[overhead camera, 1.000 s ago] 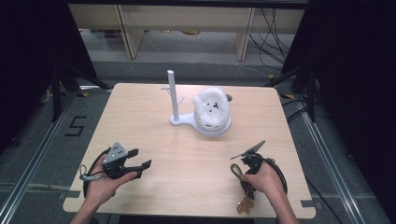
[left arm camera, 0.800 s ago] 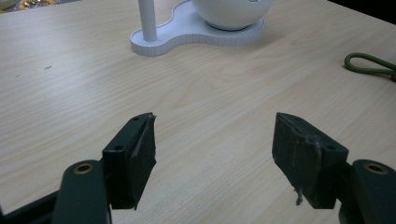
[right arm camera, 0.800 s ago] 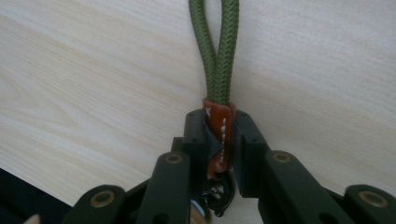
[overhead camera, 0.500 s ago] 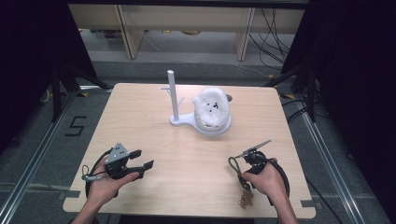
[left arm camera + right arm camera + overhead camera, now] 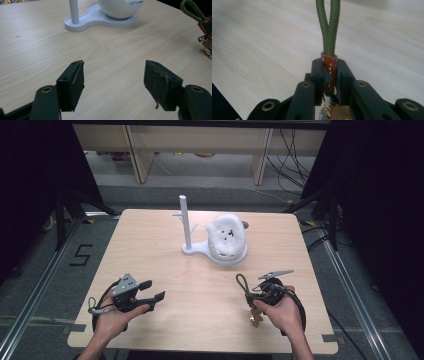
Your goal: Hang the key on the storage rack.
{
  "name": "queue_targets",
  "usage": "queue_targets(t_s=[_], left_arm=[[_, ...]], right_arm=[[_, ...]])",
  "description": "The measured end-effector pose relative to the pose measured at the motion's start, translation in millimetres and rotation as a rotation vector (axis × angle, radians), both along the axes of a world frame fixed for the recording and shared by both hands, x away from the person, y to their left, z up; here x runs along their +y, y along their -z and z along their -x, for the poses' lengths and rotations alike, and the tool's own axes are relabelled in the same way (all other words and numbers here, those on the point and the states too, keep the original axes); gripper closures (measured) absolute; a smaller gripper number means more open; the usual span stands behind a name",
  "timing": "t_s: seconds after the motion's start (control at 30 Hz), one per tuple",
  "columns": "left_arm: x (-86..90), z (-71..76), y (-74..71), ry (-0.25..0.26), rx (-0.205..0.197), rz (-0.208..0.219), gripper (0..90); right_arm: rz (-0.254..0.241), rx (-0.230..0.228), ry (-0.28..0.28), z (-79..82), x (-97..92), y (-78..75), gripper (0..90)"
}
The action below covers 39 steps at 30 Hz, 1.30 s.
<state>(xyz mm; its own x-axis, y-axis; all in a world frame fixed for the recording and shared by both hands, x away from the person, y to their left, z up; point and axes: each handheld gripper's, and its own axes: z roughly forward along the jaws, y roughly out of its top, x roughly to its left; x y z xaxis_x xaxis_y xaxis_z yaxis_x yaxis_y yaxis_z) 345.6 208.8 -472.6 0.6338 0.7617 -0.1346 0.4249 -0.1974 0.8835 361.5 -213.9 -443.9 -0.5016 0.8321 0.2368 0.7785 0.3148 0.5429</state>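
Note:
A keychain with a green cord loop (image 5: 328, 27) and a brown leather tab (image 5: 328, 66) is clamped at the tab by my right gripper (image 5: 329, 72), which is shut on it. In the high view the right gripper (image 5: 251, 296) is at the table's front right, the loop (image 5: 242, 281) sticks up to its left and metal charms (image 5: 256, 318) hang below the hand. My left gripper (image 5: 154, 290) is held at the front left, open and empty, its jaws (image 5: 113, 87) wide apart over bare wood. The keychain (image 5: 195, 11) shows at the left gripper view's right edge.
A white stand (image 5: 196, 250) with an upright post (image 5: 184, 220) and a round white bowl-like part (image 5: 226, 237) sits at the middle back of the wooden table (image 5: 150, 235). Shelving and cables lie on the floor beyond the table. Dark frames stand to either side.
The right hand has turned a little, and the green loop now stands up to the left of its gripper. The left gripper has stayed in place and open.

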Motion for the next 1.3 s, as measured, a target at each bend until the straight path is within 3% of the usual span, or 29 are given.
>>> queue_targets(t_s=[0.13, 0.17, 0.23, 0.27, 0.3, 0.37, 0.43, 0.53, 0.67, 0.73, 0.8, 0.83, 1.13, 1.27, 1.3], left_arm=[[-1.4, -0.2, -1.3, 0.0, -0.003, 0.007, 32.1], [-2.1, -0.1, -1.4, -0.001, -0.004, 0.011, 32.1], [-3.2, -0.3, -1.8, 0.004, -0.006, 0.015, 32.2], [-3.9, -0.7, -1.6, 0.01, -0.006, 0.023, 32.3], [-4.6, -0.9, -1.7, 0.011, -0.007, 0.025, 32.6], [-5.9, -1.0, -1.7, 0.009, -0.024, 0.022, 32.9], [-7.6, -1.0, -2.1, 0.012, -0.04, 0.036, 34.0], [-9.4, -1.2, -3.2, 0.015, -0.054, 0.04, 34.5], [-10.9, -2.0, -3.9, 0.02, -0.056, 0.048, 34.9], [-11.6, -2.9, -3.3, 0.025, -0.052, 0.062, 35.5], [-12.5, -3.9, -2.8, 0.033, -0.049, 0.069, 35.8], [-13.2, -4.6, -2.7, 0.037, -0.051, 0.072, 36.4], [-28.9, -13.7, -12.7, 0.105, -0.068, 0.141, 41.1], [-38.1, -18.7, -19.0, 0.124, -0.076, 0.129, 44.6], [-40.2, -19.8, -20.9, 0.121, -0.073, 0.122, 45.3]], right_arm=[[-0.05, -0.037, 0.01, 2.4, 3.2, -4.1, 79.6], [-0.08, -0.094, -0.025, 0.6, 3.0, -3.0, 79.6], [-0.099, -0.132, -0.023, 1.3, 4.3, -3.9, 79.6], [-0.116, -0.127, -0.002, 2.2, 6.4, -4.1, 79.6], [-0.117, -0.177, -0.018, 1.1, 6.2, -4.2, 79.6], [-0.132, -0.187, -0.02, 1.4, 7.4, -4.2, 79.6], [-0.161, -0.221, -0.01, 2.4, 11.5, -3.6, 79.6], [-0.181, -0.279, -0.041, 0.2, 13.9, -2.5, 79.6], [-0.207, -0.309, -0.057, -1.0, 18.1, -2.0, 79.6], [-0.212, -0.36, -0.061, -1.5, 20.8, -1.2, 79.5], [-0.241, -0.349, -0.074, -1.7, 22.4, -0.4, 79.6], [-0.265, -0.38, -0.061, -1.8, 25.0, 1.1, 79.5], [-0.313, -0.424, -0.091, -2.6, 37.1, -1.0, 79.6], [-0.329, -0.455, -0.104, -4.3, 44.7, -1.6, 79.6], [-0.336, -0.431, -0.094, -2.8, 47.3, -2.4, 79.6]])
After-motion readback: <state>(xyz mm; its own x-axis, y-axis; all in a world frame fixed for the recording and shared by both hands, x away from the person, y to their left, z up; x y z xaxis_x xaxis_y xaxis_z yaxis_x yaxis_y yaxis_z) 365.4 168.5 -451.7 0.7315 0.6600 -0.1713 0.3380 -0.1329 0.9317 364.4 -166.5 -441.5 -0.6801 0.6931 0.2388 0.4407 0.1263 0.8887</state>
